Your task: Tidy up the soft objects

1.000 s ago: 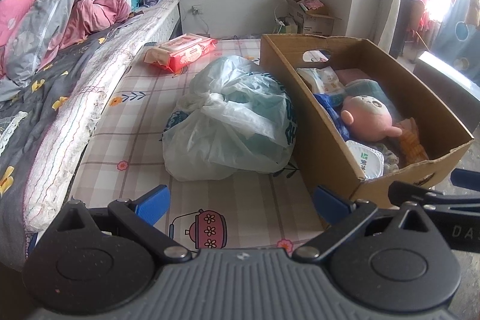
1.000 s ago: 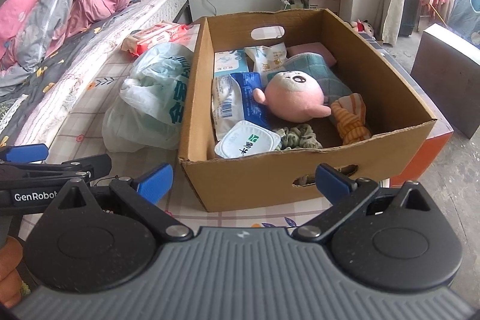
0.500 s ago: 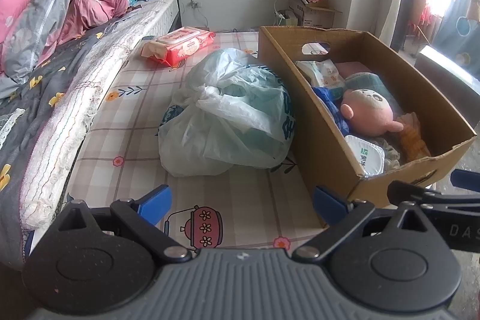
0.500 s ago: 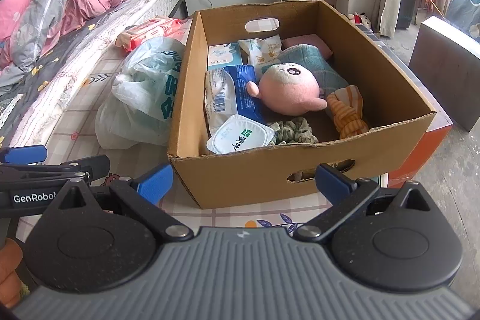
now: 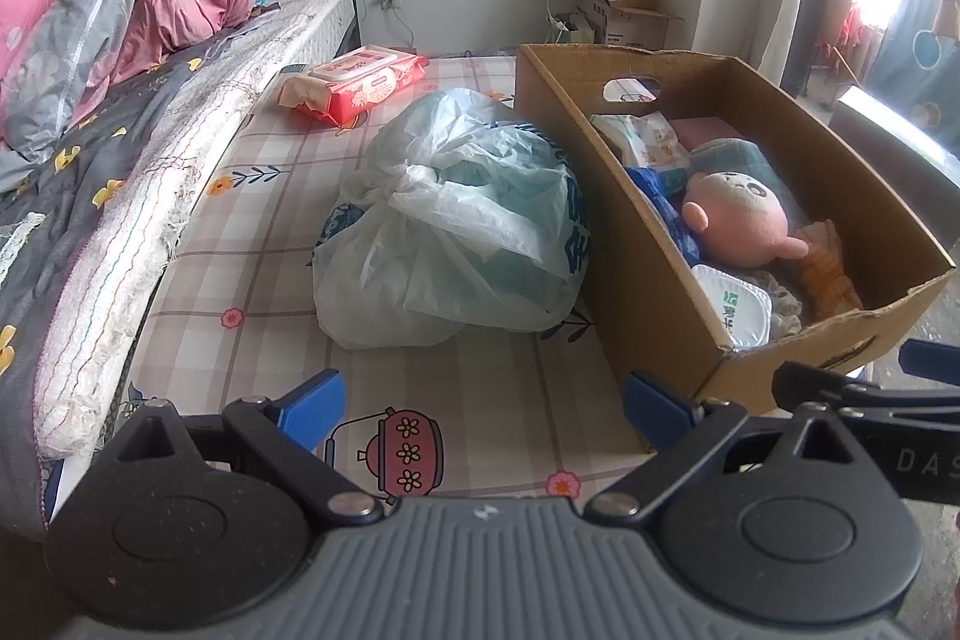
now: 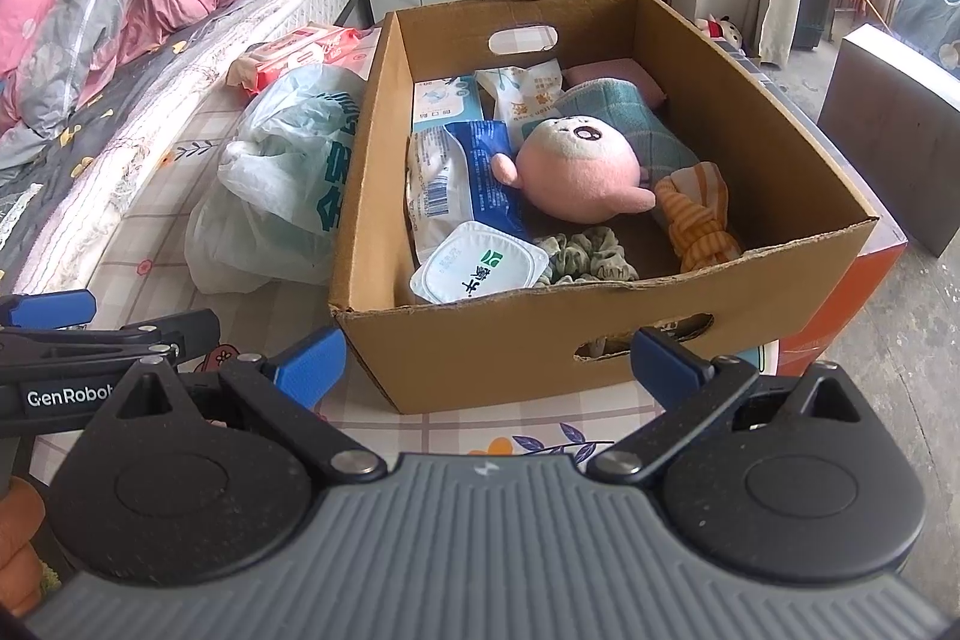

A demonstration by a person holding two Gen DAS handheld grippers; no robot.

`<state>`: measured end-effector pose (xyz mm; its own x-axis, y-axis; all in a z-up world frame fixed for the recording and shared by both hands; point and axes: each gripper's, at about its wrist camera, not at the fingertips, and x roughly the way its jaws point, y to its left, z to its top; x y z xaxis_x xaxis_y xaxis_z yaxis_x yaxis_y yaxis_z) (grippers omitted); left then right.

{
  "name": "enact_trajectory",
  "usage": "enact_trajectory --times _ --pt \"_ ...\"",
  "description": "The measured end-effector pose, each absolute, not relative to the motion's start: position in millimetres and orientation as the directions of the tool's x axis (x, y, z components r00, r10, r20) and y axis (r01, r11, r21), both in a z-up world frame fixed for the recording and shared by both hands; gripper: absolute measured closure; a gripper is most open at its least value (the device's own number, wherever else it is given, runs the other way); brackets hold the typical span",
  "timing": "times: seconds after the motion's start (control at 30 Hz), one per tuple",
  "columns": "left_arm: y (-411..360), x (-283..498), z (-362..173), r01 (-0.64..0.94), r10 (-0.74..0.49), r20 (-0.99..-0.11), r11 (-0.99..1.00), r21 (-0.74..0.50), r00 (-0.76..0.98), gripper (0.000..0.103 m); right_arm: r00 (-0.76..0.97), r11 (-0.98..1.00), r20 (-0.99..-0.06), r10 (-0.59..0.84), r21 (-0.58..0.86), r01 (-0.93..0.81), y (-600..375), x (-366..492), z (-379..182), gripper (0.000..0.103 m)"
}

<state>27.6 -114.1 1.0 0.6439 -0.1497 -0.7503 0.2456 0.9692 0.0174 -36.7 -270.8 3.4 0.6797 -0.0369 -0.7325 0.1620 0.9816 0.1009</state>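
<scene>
Beside the box (image 6: 600, 340), on its left and touching its wall, a tied plastic bag (image 5: 462, 232) lies on the checked sheet (image 5: 264, 244). Inside the box a pink plush (image 6: 579, 172) rests against a teal towel (image 6: 624, 118), with wipe packs (image 6: 462, 172) to its left and an orange cloth (image 6: 699, 220) to its right. Behind the bag lies a red wipes pack (image 5: 360, 82). Left gripper (image 5: 483, 397) and right gripper (image 6: 489, 358) both hover before the box, fingers spread wide and holding nothing.

Cardboard, plastic and plush
Matt brown cardboard box (image 6: 600, 334); crinkled glossy plastic bag (image 5: 456, 232); fuzzy pink plush toy (image 6: 576, 172); smooth printed table cover (image 5: 252, 244).
</scene>
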Motion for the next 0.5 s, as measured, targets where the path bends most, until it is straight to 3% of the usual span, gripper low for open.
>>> enact_trajectory --times 0.5 --pt "-112.6 28.3 -0.6 0.246 -0.152 -0.754 0.969 0.013 0.639 0.004 0.676 0.981 -0.736 -0.033 0.104 0.161 -269.8 -36.1 2.0 0.001"
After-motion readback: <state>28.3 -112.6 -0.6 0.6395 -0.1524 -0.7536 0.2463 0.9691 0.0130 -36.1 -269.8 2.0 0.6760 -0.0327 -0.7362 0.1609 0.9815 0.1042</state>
